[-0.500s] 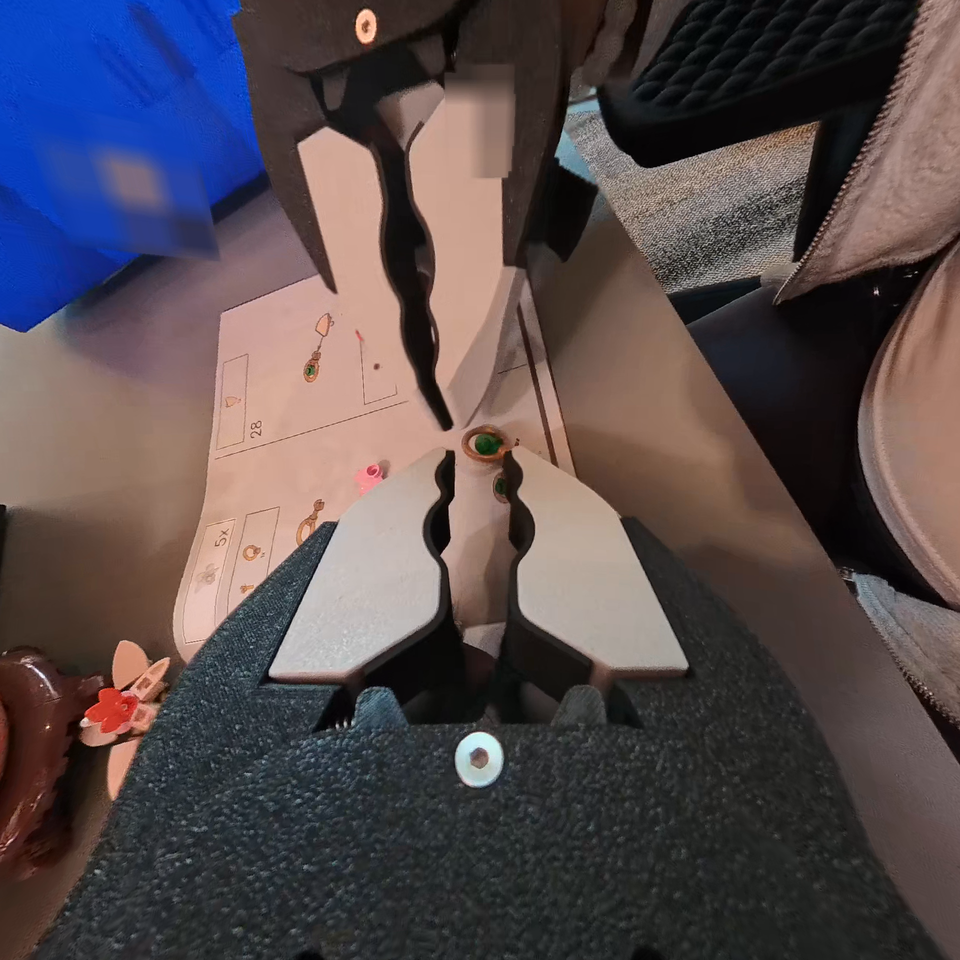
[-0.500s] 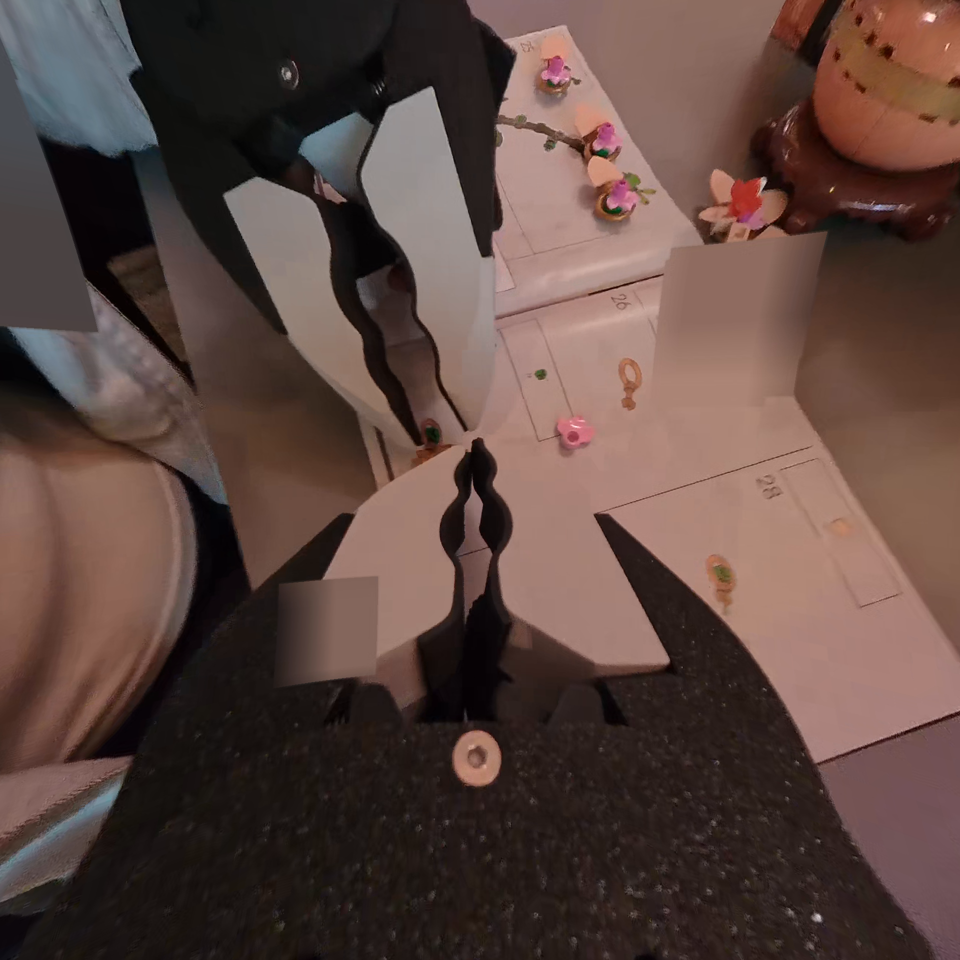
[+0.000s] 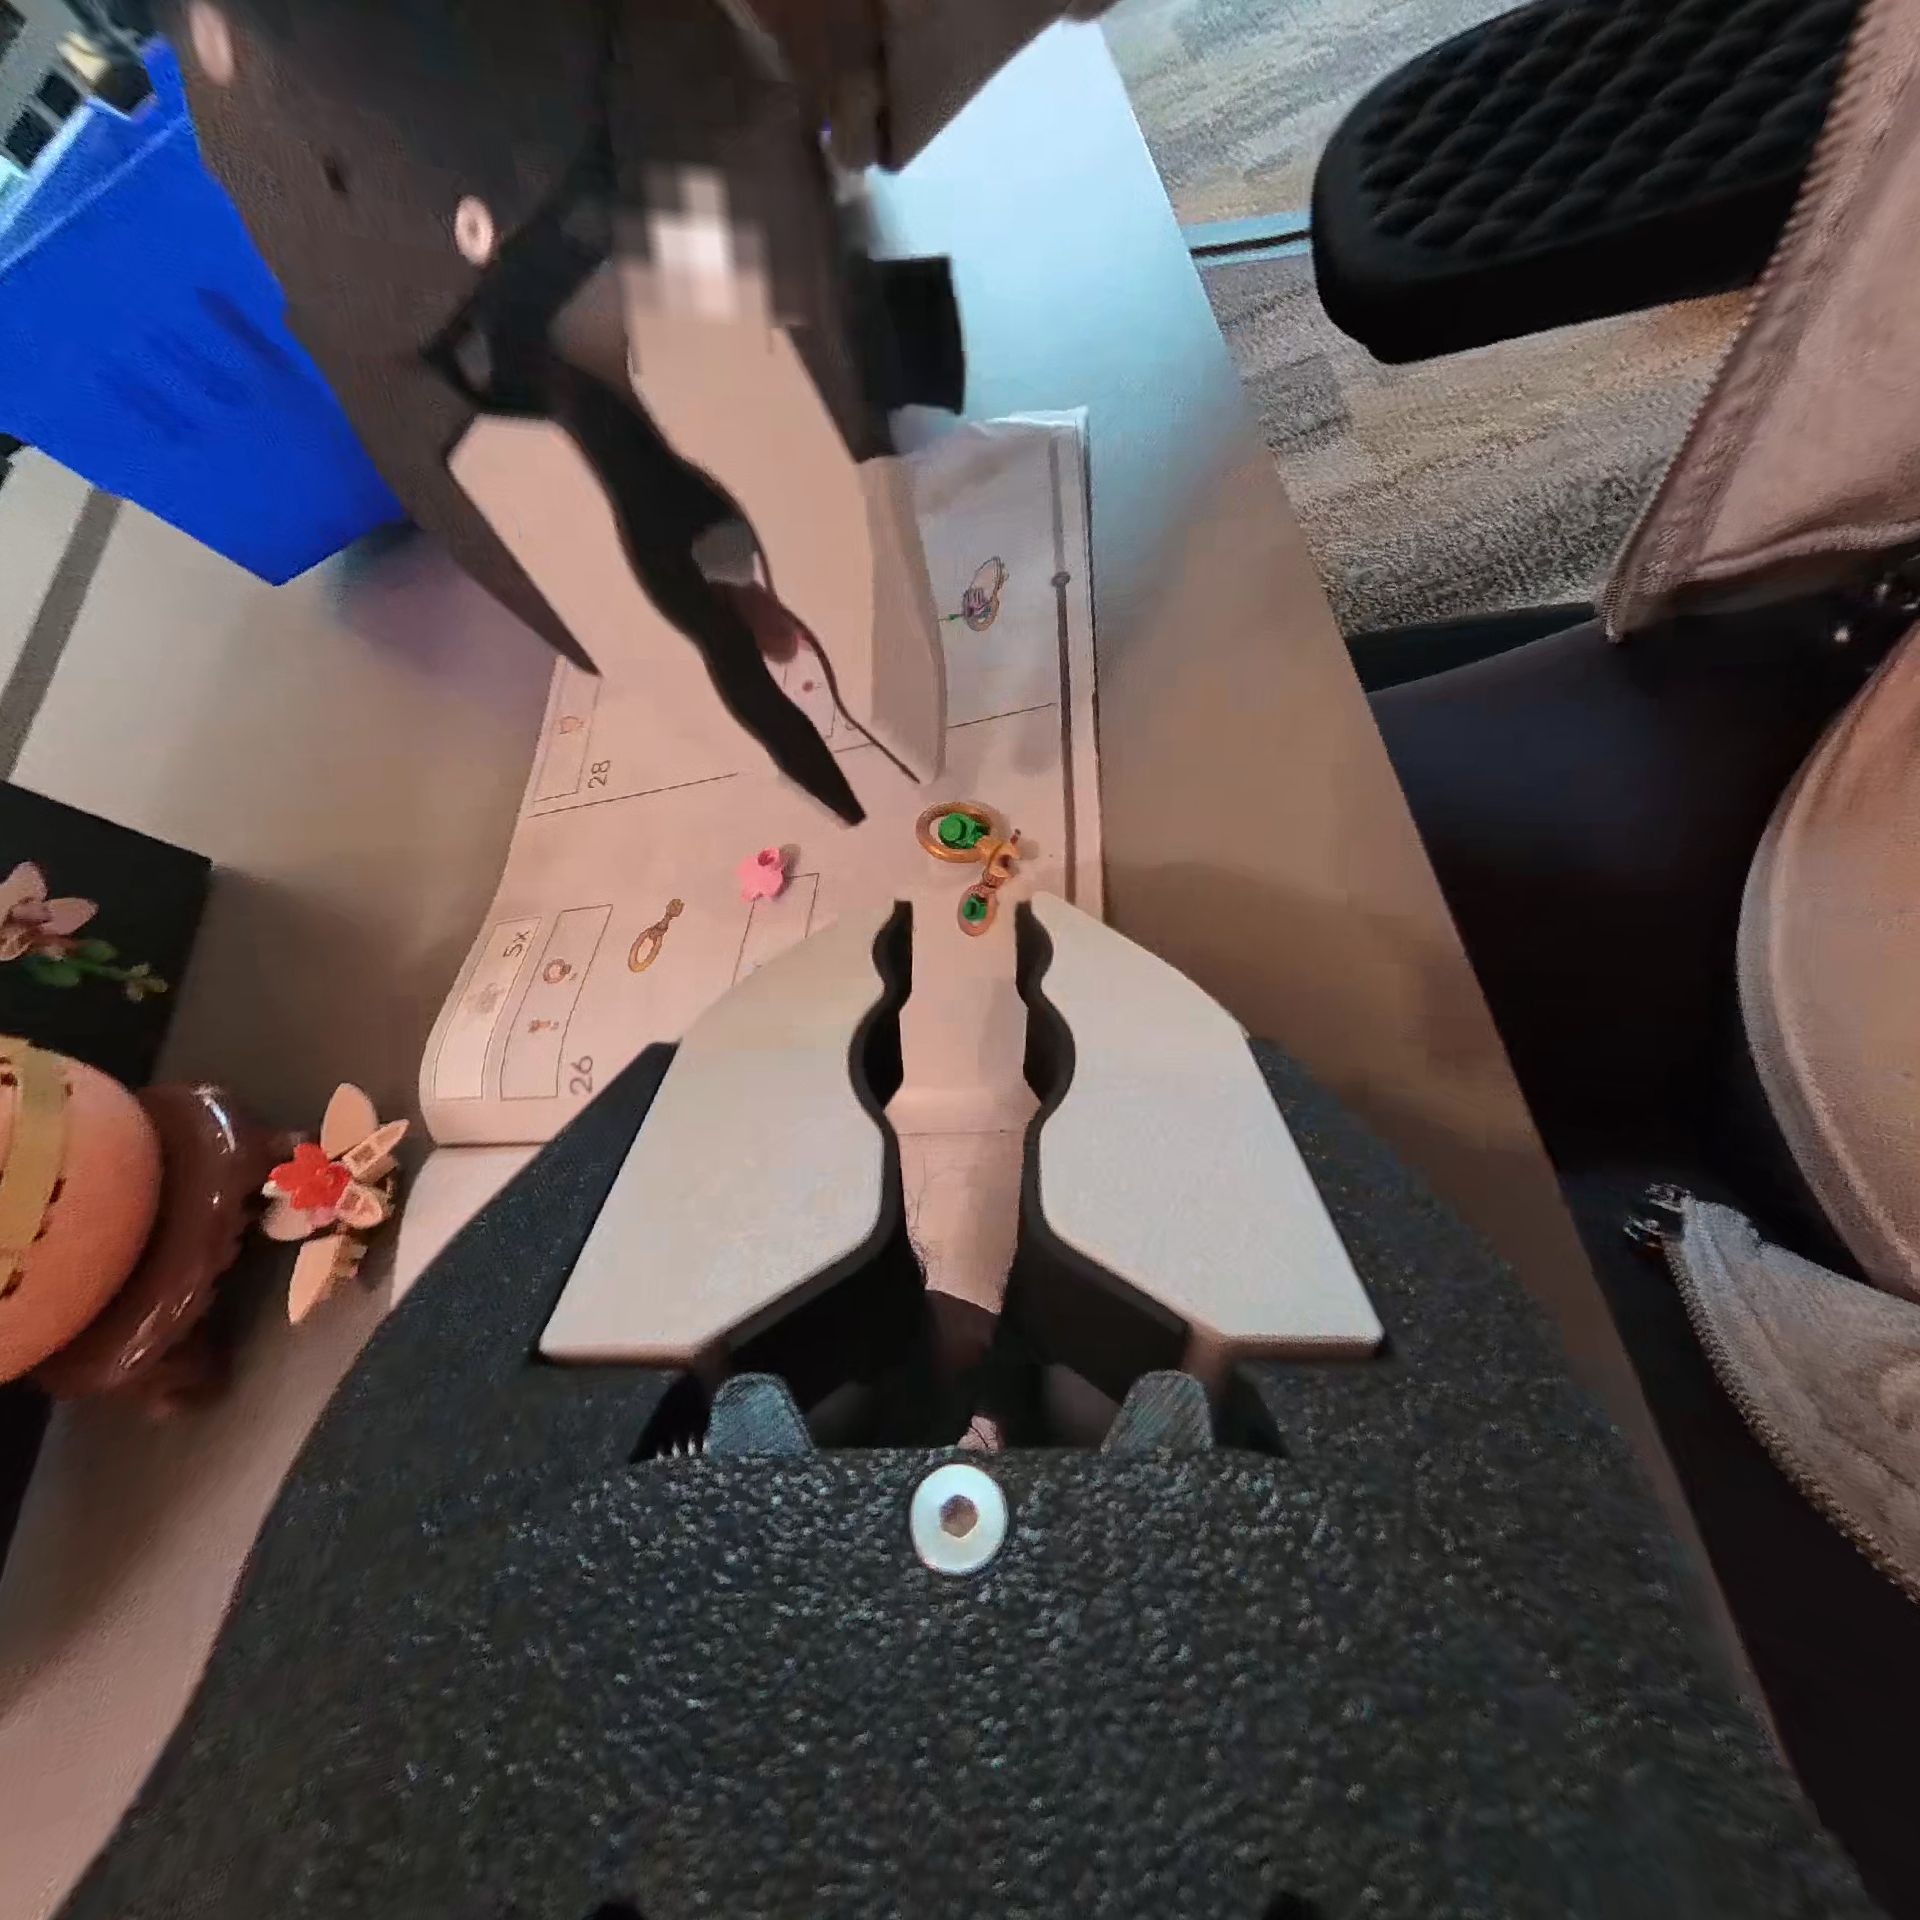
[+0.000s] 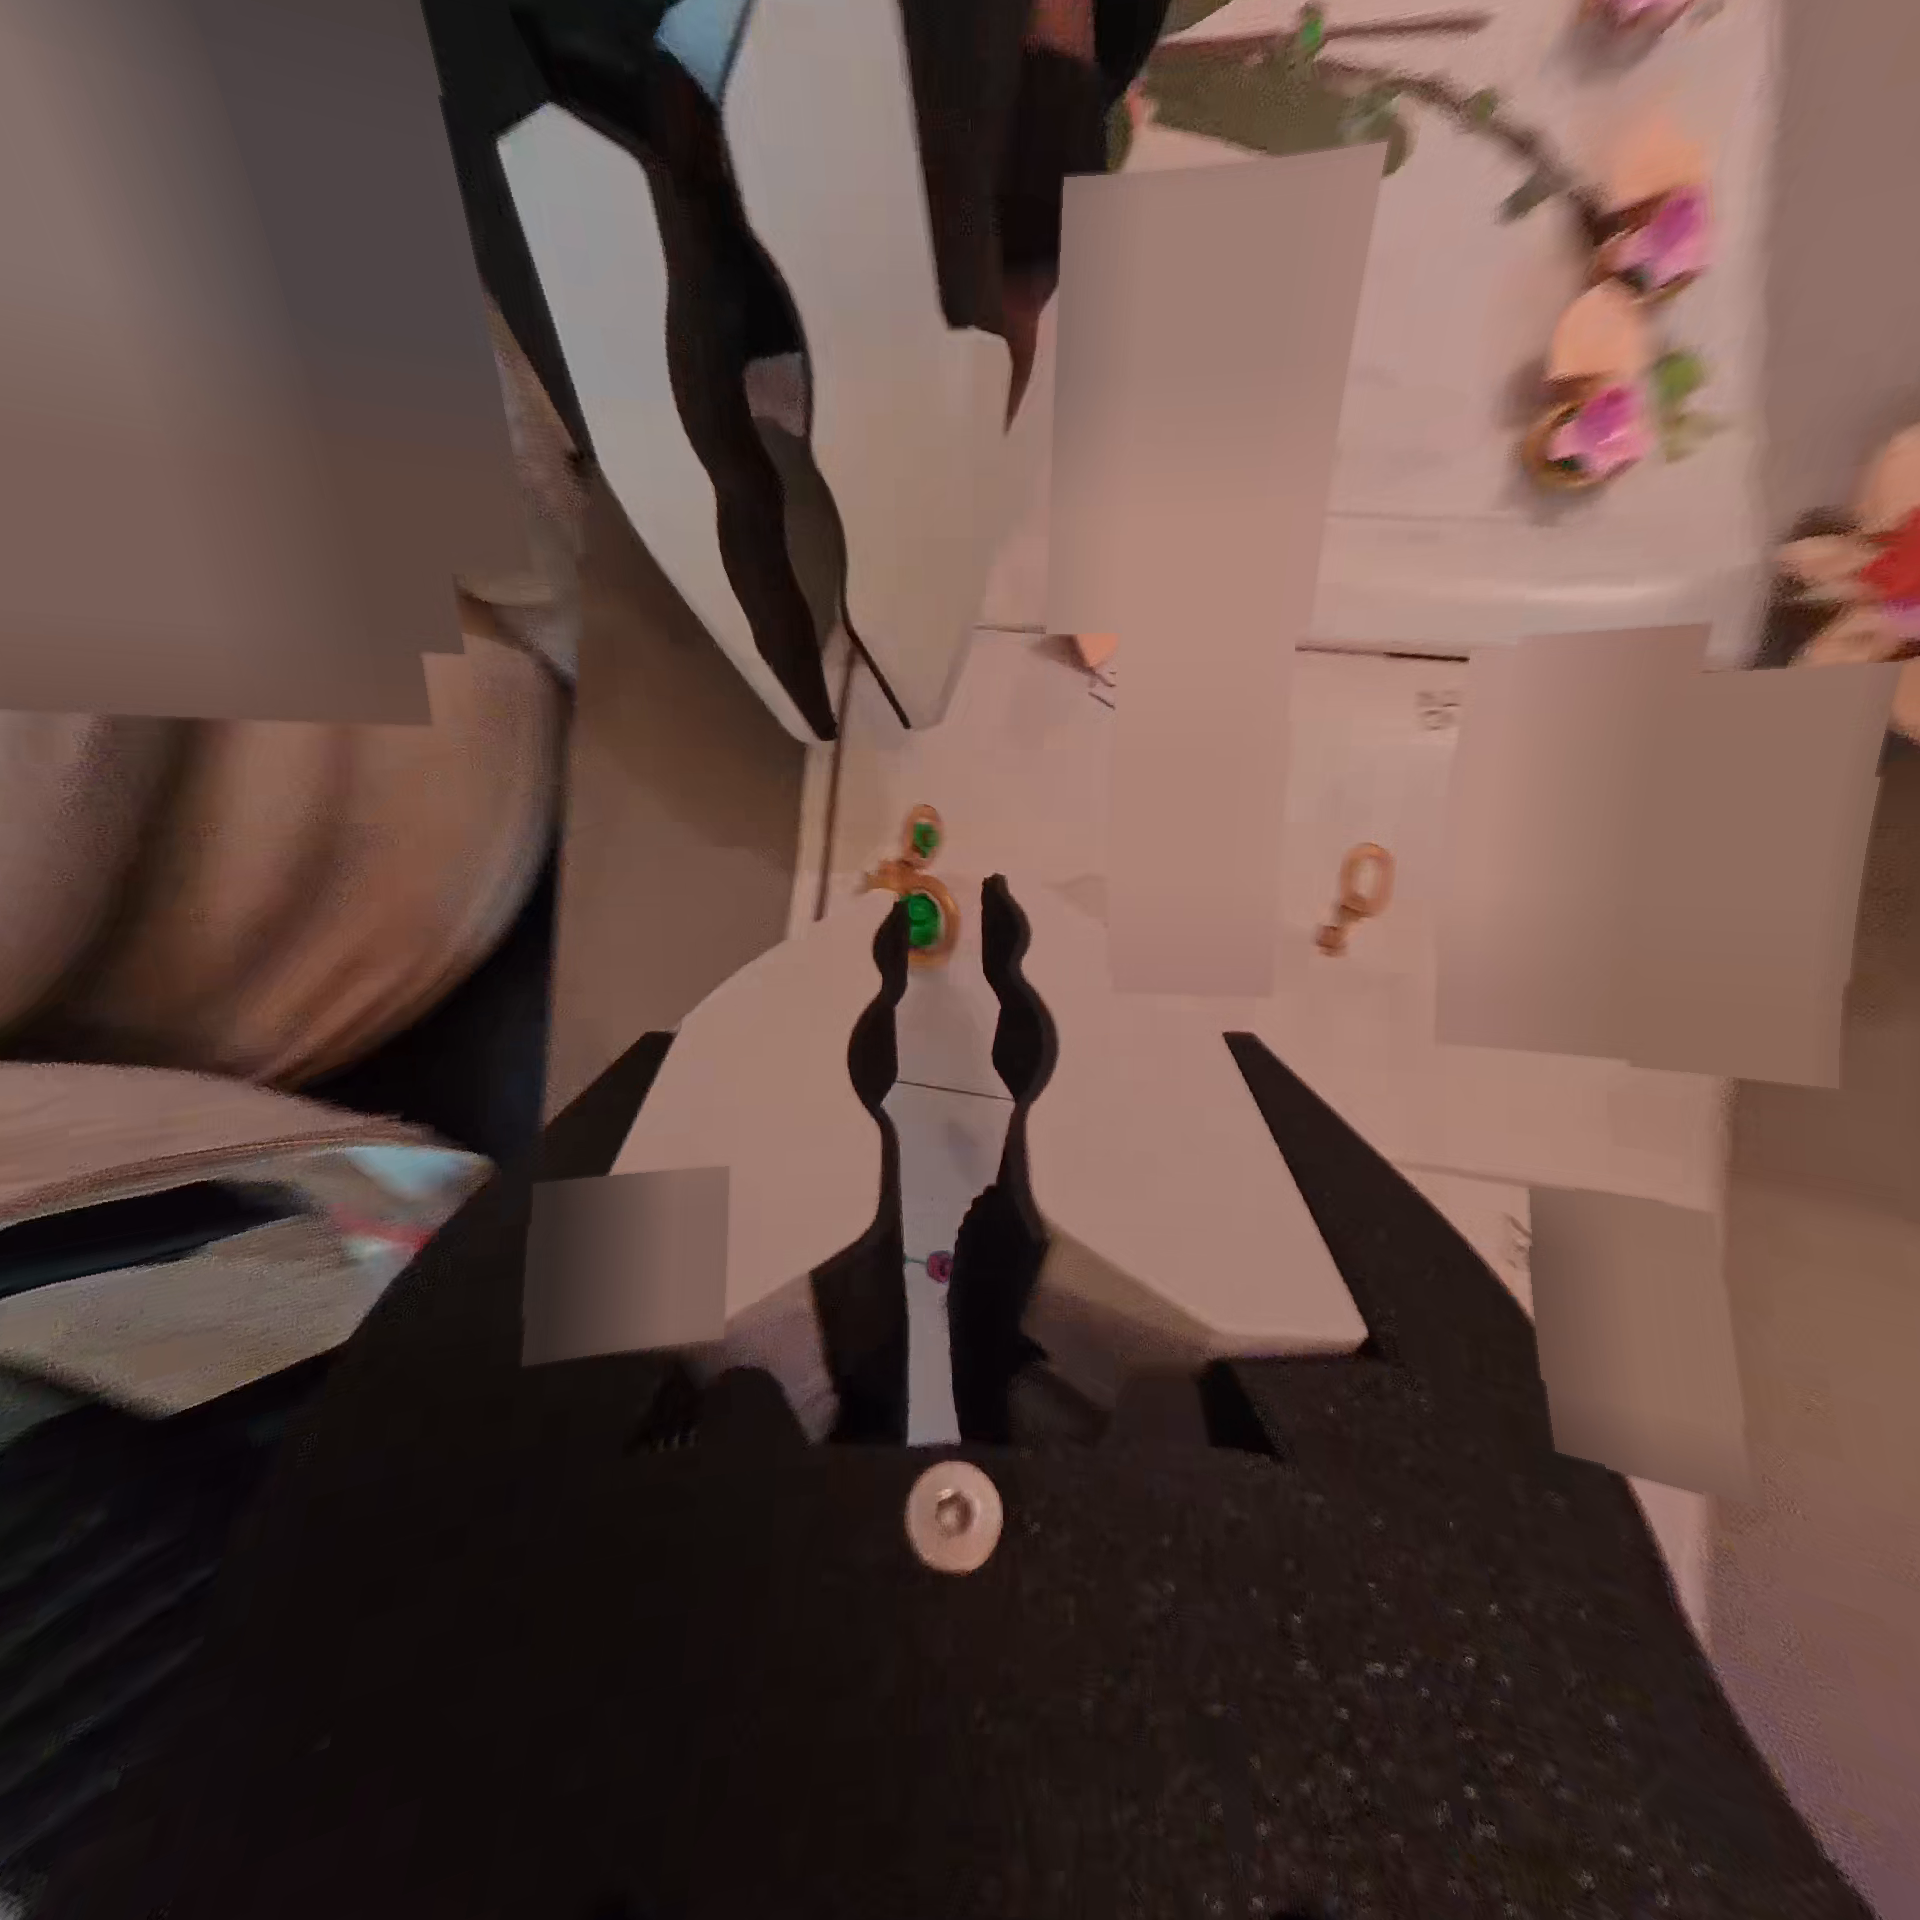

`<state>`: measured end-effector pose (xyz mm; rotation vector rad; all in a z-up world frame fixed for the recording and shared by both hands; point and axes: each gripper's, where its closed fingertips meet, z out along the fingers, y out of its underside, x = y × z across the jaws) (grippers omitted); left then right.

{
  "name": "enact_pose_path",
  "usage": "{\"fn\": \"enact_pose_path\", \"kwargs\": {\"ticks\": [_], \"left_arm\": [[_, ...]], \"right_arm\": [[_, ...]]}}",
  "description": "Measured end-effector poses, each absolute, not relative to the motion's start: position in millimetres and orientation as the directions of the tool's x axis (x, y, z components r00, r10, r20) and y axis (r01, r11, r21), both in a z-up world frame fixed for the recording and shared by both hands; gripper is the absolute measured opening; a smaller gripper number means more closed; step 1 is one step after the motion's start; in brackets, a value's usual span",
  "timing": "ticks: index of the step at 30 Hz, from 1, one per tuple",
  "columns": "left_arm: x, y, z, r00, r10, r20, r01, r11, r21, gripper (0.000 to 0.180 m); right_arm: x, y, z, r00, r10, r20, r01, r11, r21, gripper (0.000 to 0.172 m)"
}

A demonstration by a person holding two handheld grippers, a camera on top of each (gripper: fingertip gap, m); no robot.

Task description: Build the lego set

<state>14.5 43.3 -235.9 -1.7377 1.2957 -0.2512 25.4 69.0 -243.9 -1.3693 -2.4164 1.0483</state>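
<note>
A gold ring piece with a green stud lies on an open instruction booklet near the table's edge. A smaller gold-and-green piece lies next to it. My left gripper is open and empty, with its tips just short of the ring and the small piece between them, untouched. My right gripper comes in from the far side, slightly open and empty, with its tips close to the ring. In the right wrist view the ring lies on the paper beside the left fingertip of my right gripper. The left gripper shows open beyond it.
A pink flower piece lies on the booklet left of the ring. A cream flower with a red centre and a pink pot on a brown base stand at the left. A blue bin is behind. A person's lap lies past the table edge. The tips of both grippers are at nearly the same place.
My right gripper's jaws went from shut to slightly open. Both grippers drew back a little from the ring, which stays on the booklet. The left gripper stays open.
</note>
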Motion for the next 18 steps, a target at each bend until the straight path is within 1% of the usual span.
{"fn": "enact_pose_path", "kwargs": {"ticks": [2,3,7,10,13,15,16,18], "left_arm": [[13.4,38.7,-232.9,0.446,-0.826,-0.344,-0.634,-0.02,-0.773,0.018],[13.1,36.9,-231.5,0.451,-0.822,-0.347,-0.627,-0.016,-0.778,0.018],[12.2,33.9,-228.8,0.454,-0.816,-0.358,-0.614,0.005,-0.79,0.018],[11.7,34.3,-227.5,0.459,-0.813,-0.359,-0.6,0.014,-0.8,0.018],[5.3,43.3,-221.1,0.535,-0.765,-0.359,-0.561,-0.003,-0.828,0.022],[-4.7,55.7,-208.7,0.659,-0.68,-0.323,-0.471,-0.037,-0.881,0.028],[-10.5,61.2,-201.4,0.729,-0.631,-0.266,-0.39,-0.062,-0.919,0.028],[-19.2,66.0,-186.6,0.816,-0.568,-0.109,-0.193,-0.09,-0.977,0.029]], "right_arm": [[25.4,65.7,-246.7,-0.559,0.753,-0.347,0.747,0.275,-0.605,0.014],[25.8,67.2,-250.1,-0.555,0.738,-0.384,0.767,0.276,-0.579,0.014],[28.5,67.3,-258.2,-0.558,0.679,-0.476,0.799,0.285,-0.53,0.012],[34.1,64.2,-265.2,-0.549,0.656,-0.518,0.818,0.296,-0.493,0.003],[38.1,61.3,-265.1,-0.519,0.664,-0.538,0.834,0.255,-0.49,0.002],[31.6,65.7,-256.1,-0.458,0.709,-0.536,0.831,0.128,-0.541,0.0],[25.6,69.1,-247.2,-0.414,0.729,-0.545,0.812,0.025,-0.584,0.0],[11.6,76.6,-221.3,-0.332,0.739,-0.586,0.699,-0.224,-0.679,0.0]]}}
